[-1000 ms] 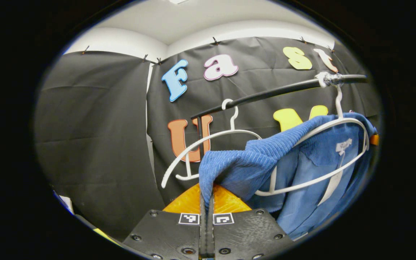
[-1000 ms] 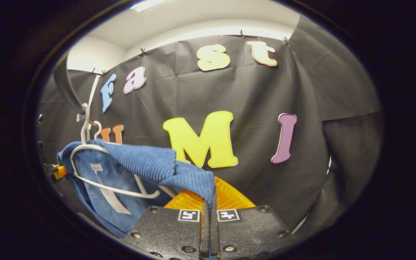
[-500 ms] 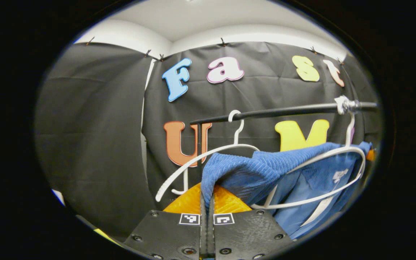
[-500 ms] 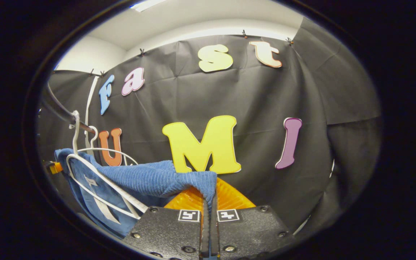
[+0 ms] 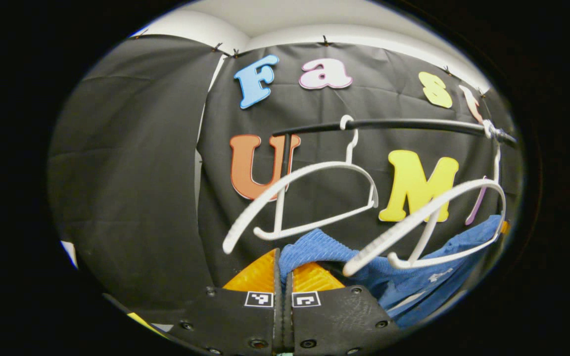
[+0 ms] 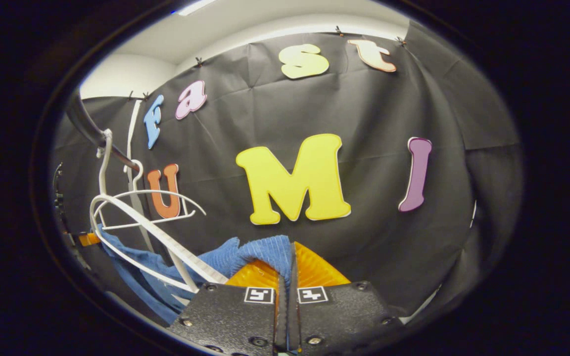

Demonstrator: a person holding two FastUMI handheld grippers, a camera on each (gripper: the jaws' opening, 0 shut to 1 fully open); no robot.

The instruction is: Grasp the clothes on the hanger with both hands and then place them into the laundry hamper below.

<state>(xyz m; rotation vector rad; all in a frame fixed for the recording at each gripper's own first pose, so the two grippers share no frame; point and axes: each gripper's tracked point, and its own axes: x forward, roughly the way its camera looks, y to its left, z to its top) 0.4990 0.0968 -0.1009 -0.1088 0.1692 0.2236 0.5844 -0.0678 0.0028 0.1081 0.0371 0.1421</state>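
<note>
A blue ribbed garment (image 5: 314, 249) is pinched at two places by hand-held grippers. In the left gripper view, the left gripper (image 5: 283, 277) has its jaws clamped together on a fold of the cloth, beneath two white plastic hangers (image 5: 309, 198) hooked on a black rail (image 5: 403, 123). The nearer hanger (image 5: 428, 222) now rises bare above the fabric, which sags under and behind its lower bar, probably because both grips are drawing the garment down off it. In the right gripper view, the right gripper (image 6: 288, 277) is likewise clamped on the blue cloth (image 6: 260, 252), with the rest trailing left below the hanger (image 6: 156, 232). The hamper lies out of sight below; the garment appears nearly free to lower.
</note>
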